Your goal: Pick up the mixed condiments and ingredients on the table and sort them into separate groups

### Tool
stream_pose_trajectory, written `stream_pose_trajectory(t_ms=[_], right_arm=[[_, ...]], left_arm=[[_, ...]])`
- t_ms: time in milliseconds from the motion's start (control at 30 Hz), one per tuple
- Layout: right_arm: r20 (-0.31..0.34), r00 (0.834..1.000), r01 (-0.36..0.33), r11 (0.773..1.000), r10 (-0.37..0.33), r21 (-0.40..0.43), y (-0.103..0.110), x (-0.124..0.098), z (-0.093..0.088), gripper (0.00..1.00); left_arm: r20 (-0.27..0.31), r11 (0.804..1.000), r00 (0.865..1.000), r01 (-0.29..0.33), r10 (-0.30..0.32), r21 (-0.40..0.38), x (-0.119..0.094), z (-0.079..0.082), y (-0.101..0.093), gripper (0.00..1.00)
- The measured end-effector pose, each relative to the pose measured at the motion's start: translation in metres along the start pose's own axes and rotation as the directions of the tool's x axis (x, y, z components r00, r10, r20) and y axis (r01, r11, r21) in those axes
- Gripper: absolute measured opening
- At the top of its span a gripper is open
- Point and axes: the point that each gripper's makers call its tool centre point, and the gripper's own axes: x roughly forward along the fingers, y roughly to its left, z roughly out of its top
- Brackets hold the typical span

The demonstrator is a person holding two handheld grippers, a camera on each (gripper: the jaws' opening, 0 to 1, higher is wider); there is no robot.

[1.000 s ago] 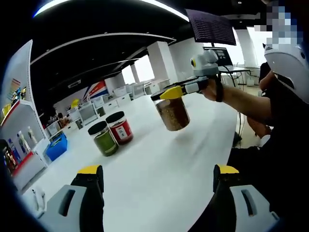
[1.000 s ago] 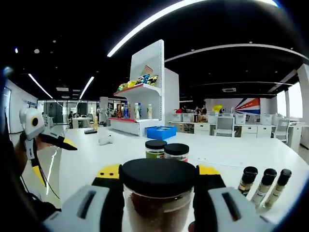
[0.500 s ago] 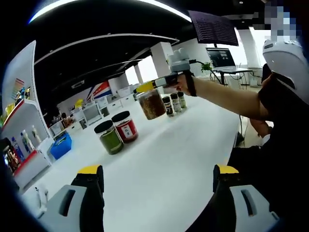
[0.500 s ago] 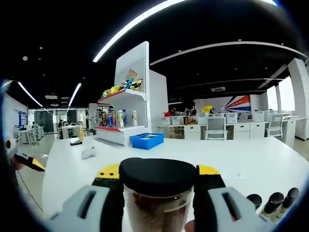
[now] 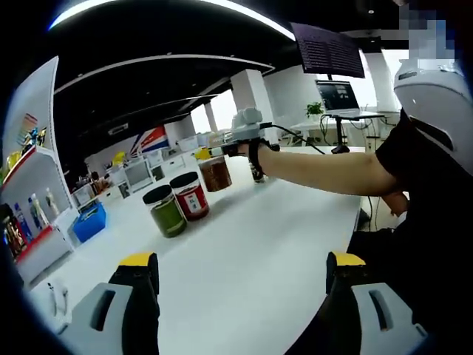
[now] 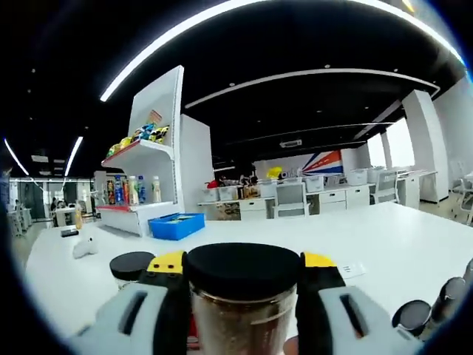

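Observation:
A brown-filled jar with a black lid (image 6: 241,296) is clamped between the yellow-tipped jaws of my right gripper (image 6: 241,268). In the left gripper view that same brown jar (image 5: 216,172) hangs low over the white table (image 5: 251,251), just right of a red jar (image 5: 190,197) and a green jar (image 5: 162,210), both black-lidded. The right gripper (image 5: 211,152) reaches out on a person's arm (image 5: 325,171). My left gripper (image 5: 235,270) is open near the table's front, nothing between its jaws. Small black-capped spice bottles (image 6: 432,309) stand at the lower right.
A blue bin (image 5: 87,222) sits at the table's left edge, beside white shelves of bottles (image 6: 137,191). A small white object (image 6: 85,245) lies far left. Desks and chairs fill the background. The person's dark torso (image 5: 429,222) is close on the right.
The right gripper has carried the brown jar farther away and left, down beside the red and green jars. The left gripper has stayed open and still.

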Motion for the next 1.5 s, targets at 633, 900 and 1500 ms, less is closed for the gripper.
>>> stream_pose_trajectory(t_ms=[633, 900, 1500], right_arm=[[-0.004, 0.996, 0.085, 0.996, -0.085, -0.005, -0.005, 0.011, -0.031, 0.54], [0.009, 0.996, 0.092, 0.995, -0.092, -0.027, -0.002, 0.002, -0.031, 0.55], [0.02, 0.998, 0.063, 0.995, -0.062, -0.071, 0.004, -0.007, -0.036, 0.56]], left_arm=[[-0.003, 1.0, 1.0, 0.022, -0.022, -0.007, 0.008, -0.003, 0.001, 0.93], [-0.015, 1.0, 1.0, 0.021, -0.021, -0.004, 0.009, -0.008, -0.001, 0.91], [-0.023, 1.0, 1.0, 0.019, -0.019, 0.012, 0.007, -0.011, -0.005, 0.9]])
